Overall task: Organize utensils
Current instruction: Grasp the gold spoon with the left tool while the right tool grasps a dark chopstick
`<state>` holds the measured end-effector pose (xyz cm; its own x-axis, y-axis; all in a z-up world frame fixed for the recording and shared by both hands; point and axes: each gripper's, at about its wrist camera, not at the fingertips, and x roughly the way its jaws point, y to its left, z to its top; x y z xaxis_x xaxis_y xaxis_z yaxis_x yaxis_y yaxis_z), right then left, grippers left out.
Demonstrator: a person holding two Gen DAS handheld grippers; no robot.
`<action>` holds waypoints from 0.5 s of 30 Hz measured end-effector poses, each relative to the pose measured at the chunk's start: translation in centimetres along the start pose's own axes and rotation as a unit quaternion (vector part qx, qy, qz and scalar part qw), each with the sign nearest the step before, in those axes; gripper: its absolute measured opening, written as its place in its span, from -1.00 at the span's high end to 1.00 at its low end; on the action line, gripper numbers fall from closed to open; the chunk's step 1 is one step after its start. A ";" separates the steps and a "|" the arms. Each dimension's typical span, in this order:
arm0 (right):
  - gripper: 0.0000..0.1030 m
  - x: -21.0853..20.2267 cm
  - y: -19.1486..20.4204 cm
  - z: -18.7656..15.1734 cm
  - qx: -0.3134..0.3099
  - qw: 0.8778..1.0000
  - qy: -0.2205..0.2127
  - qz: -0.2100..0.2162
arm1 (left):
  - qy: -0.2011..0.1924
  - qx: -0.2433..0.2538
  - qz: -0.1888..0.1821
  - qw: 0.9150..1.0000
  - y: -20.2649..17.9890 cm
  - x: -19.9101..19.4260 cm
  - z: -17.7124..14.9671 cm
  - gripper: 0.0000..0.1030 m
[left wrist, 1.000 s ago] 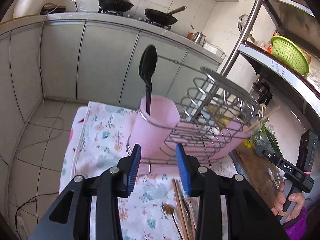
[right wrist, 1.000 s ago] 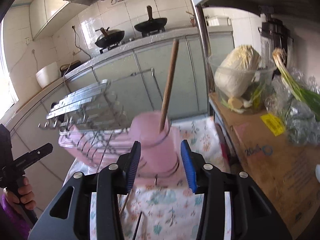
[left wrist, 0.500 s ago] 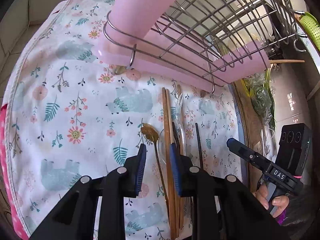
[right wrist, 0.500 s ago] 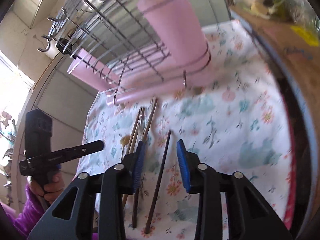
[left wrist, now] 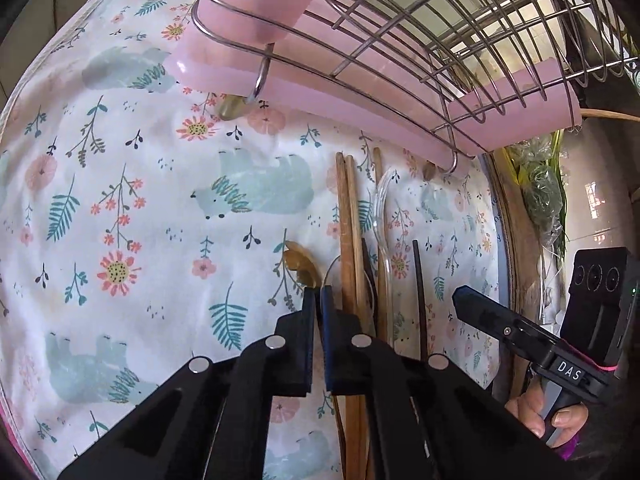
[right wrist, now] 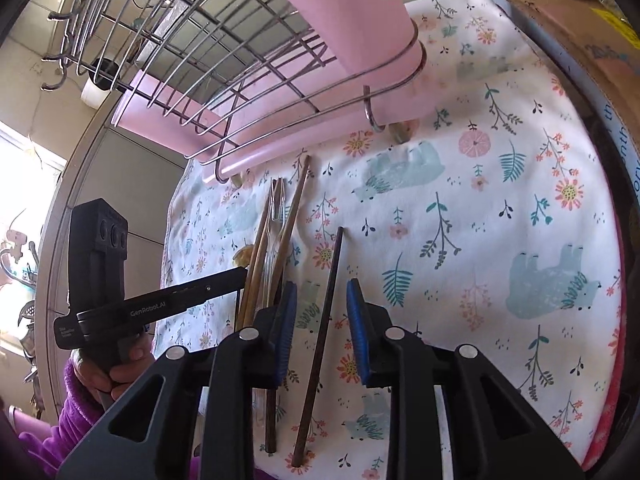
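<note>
Covering the table, a white cloth (left wrist: pixel 132 208) with flowers and pale blue animals takes most of both views. At its far edge stands a wire dish rack (left wrist: pixel 440 40) on a pink tray (left wrist: pixel 320 96), and a pink cup (right wrist: pixel 344 20) hangs in a wire ring at one corner of the rack. The utensils lie on the cloth in front of the rack, side by side and pointing toward it: wooden chopsticks (left wrist: pixel 347 216), a clear plastic spoon (left wrist: pixel 382 208), a gold spoon (left wrist: pixel 302 268) and, a little apart to the right, one dark chopstick (right wrist: pixel 326 320).

The left gripper (left wrist: pixel 319 300) is low over the cloth, its jaws pressed almost together around the handle of the gold spoon, just behind the bowl. The right gripper (right wrist: pixel 320 304) has its blue pads (right wrist: pixel 356 320) apart, and the dark chopstick lies on the cloth between them; I cannot tell if they touch it. A hand (left wrist: pixel 560 420) in a purple sleeve holds the right gripper's handle.
</note>
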<state>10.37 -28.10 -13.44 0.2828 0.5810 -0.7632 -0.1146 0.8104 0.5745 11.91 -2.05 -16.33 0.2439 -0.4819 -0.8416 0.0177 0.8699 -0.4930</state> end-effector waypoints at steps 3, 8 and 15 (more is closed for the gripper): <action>0.58 0.9 0.3 0.3 0.001 1.000 0.007 0.001 | -0.008 -0.002 0.000 1.000 0.2 -1.0 -0.1 0.99; 0.58 2.1 0.5 0.9 0.001 1.000 0.023 -0.006 | -0.034 0.007 0.008 0.999 0.6 -3.3 -0.3 0.99; 0.64 4.6 1.2 1.4 -0.009 0.998 0.041 -0.052 | -0.076 0.034 0.019 0.996 0.0 -6.9 -0.9 0.99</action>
<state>12.91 -24.55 -15.84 0.2161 0.4974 -0.8402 -0.1054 0.8674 0.4863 9.33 1.13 -10.74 0.3898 -0.4320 -0.8133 0.0704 0.8946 -0.4414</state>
